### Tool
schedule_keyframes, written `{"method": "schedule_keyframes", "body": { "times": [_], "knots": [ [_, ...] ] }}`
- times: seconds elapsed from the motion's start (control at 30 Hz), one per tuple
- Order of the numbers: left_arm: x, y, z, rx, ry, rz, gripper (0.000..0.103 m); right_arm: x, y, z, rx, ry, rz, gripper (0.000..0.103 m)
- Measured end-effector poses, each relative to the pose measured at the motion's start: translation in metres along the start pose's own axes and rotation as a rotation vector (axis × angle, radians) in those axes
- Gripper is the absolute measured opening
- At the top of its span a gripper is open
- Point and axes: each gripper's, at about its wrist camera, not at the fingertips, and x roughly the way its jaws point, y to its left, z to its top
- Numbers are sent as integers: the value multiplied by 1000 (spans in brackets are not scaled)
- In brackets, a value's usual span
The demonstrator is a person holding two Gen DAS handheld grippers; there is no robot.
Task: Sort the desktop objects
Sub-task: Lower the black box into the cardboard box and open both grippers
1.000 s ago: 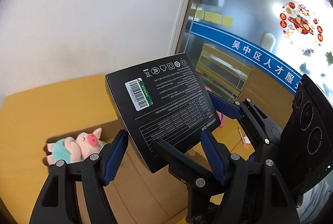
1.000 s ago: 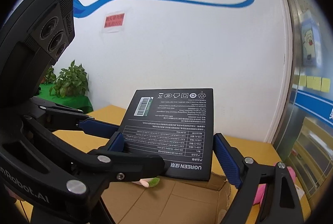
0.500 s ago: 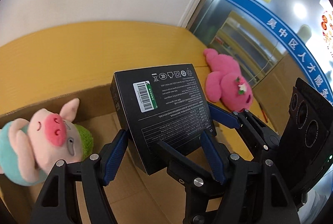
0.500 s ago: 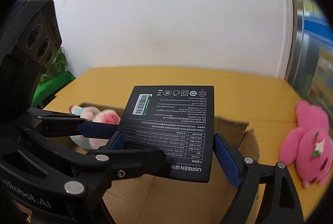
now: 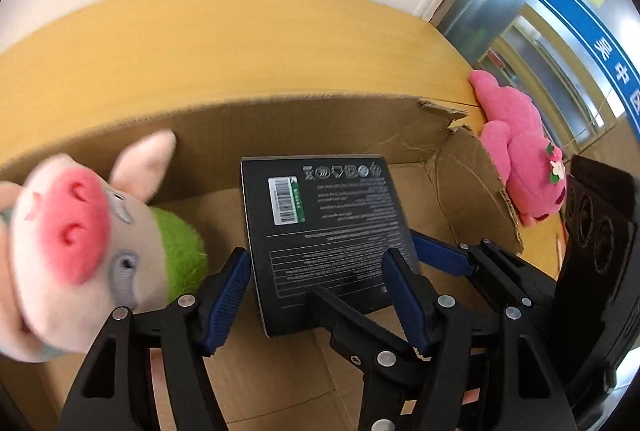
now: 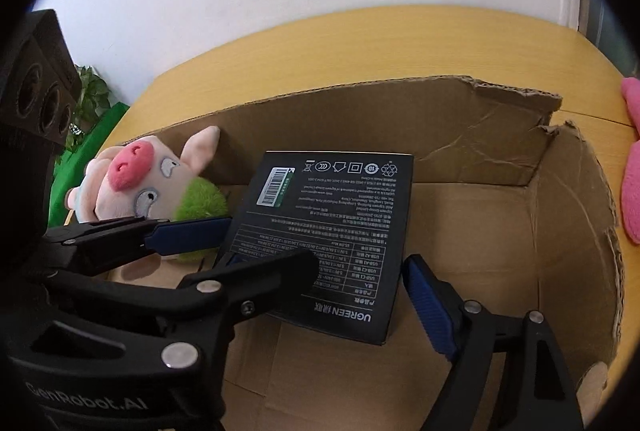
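Note:
A flat black UGREEN box [image 5: 324, 231] with a barcode label is held inside an open cardboard carton [image 5: 280, 119], tilted, low over the carton floor. Both grippers hold it: my left gripper [image 5: 316, 287] grips its two side edges, and my right gripper [image 6: 320, 271] grips it too, its left finger crossing over the box [image 6: 332, 227]. A pig plush [image 5: 80, 243] with a green collar lies in the carton's left part, also in the right wrist view [image 6: 148, 183]. A pink plush [image 5: 524, 167] lies on the table outside the carton's right wall.
The carton [image 6: 480, 119] stands on a yellow wooden table [image 5: 240, 43] against a white wall. Its right corner is torn [image 5: 452, 115]. A green plant [image 6: 92, 99] stands left of the table. A glass door is at the right.
Both grippers have lowered the black box from above the carton down into it. The pig plush now looms much closer in the left wrist view.

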Motion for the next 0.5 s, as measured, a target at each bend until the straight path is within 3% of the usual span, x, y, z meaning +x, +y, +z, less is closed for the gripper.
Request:
{"method": "schedule_keyframes", "body": {
  "times": [0.2, 0.33, 0.4, 0.5],
  "knots": [
    [-97, -15, -24, 97, -236, 48, 77, -65, 5, -14, -76, -94, -95, 83],
    [-190, -27, -78, 162, -496, 127, 103, -126, 10, -38, -110, -162, -134, 83],
    [-223, -28, -109, 165, -595, 151, 103, -159, 21, -58, -122, -214, -165, 83],
    [-256, -28, -153, 151, -656, 173, 103, -185, 47, -79, -147, -281, -190, 83]
  ]
}}
